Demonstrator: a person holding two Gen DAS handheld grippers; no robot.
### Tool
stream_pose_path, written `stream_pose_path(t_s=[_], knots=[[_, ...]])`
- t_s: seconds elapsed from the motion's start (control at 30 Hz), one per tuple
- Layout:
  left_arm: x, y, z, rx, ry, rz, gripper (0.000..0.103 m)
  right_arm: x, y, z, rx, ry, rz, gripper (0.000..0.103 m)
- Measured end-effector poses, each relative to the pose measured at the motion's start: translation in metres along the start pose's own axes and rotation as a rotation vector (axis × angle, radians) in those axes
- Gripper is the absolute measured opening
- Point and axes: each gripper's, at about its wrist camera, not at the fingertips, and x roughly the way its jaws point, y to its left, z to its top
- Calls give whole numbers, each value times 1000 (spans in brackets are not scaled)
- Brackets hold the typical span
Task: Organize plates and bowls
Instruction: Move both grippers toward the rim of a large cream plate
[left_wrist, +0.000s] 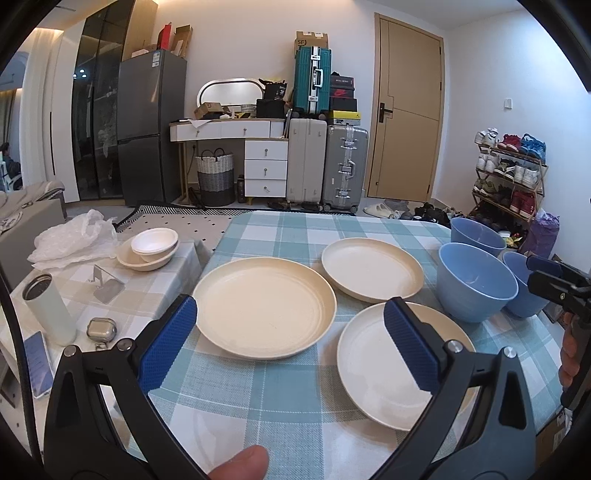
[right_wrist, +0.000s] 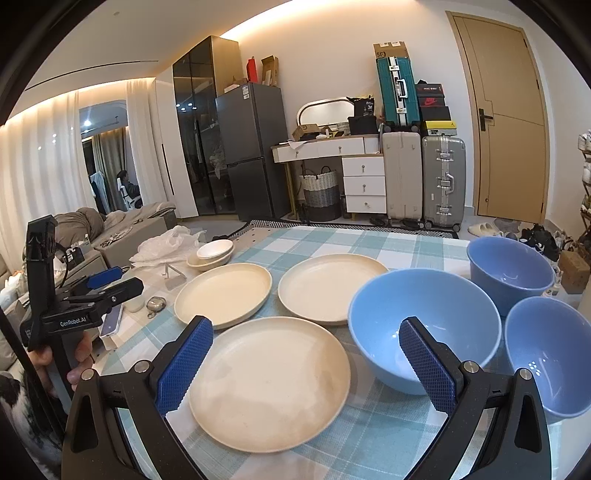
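From the left wrist camera, the left gripper (left_wrist: 290, 345) hovers low over a table spread with a blue-and-white checked cloth (left_wrist: 258, 402); its jaws stand wide apart and hold nothing; a thumb tip (left_wrist: 243, 463) shows at the bottom edge. Between the blue pads lies a large cream plate (left_wrist: 264, 308); a second cream plate (left_wrist: 371, 267) sits behind it to the right, just beside it; a third, paler plate (left_wrist: 373, 365) lies nearest, partly behind the right finger. Three blue bowls stand on the right: a near bowl (left_wrist: 476, 282), a far bowl (left_wrist: 476, 230) and a third bowl (left_wrist: 522, 286) at the table's edge; the right gripper (left_wrist: 554, 280) pokes in beside that one. On a lower side table at the left are two small white bowls, nested (left_wrist: 151, 247), a crumpled plastic bag (left_wrist: 72, 240), a white flask (left_wrist: 48, 306) and a phone (left_wrist: 38, 363).

From the right wrist camera, the right gripper (right_wrist: 306, 363) also hangs open, wide and empty; the near plate (right_wrist: 269, 384) lies between its fingers, with the big blue bowl (right_wrist: 424, 325) behind the right pad; the other two plates (right_wrist: 225, 293) (right_wrist: 332, 288) lie further back, side by side; two more blue bowls (right_wrist: 511, 271) (right_wrist: 554, 350) stand at the right. The left gripper (right_wrist: 107, 282) is at the far left, held in a hand (right_wrist: 79, 363).
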Motion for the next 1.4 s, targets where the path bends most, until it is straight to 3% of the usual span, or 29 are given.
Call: stream_pose_path(t_s=[0.4, 0.77, 0.93, 1.4], knots=[[27, 13, 21, -34, 49, 48, 101, 36, 24, 39, -25, 24, 75, 103], [69, 50, 16, -102, 96, 109, 101, 91, 35, 53, 19, 109, 139, 103], [92, 72, 10, -134, 131, 94, 101, 117, 39, 53, 22, 156, 158, 103], [148, 94, 1, -126, 214, 119, 101, 180, 41, 49, 45, 245, 107, 103]])
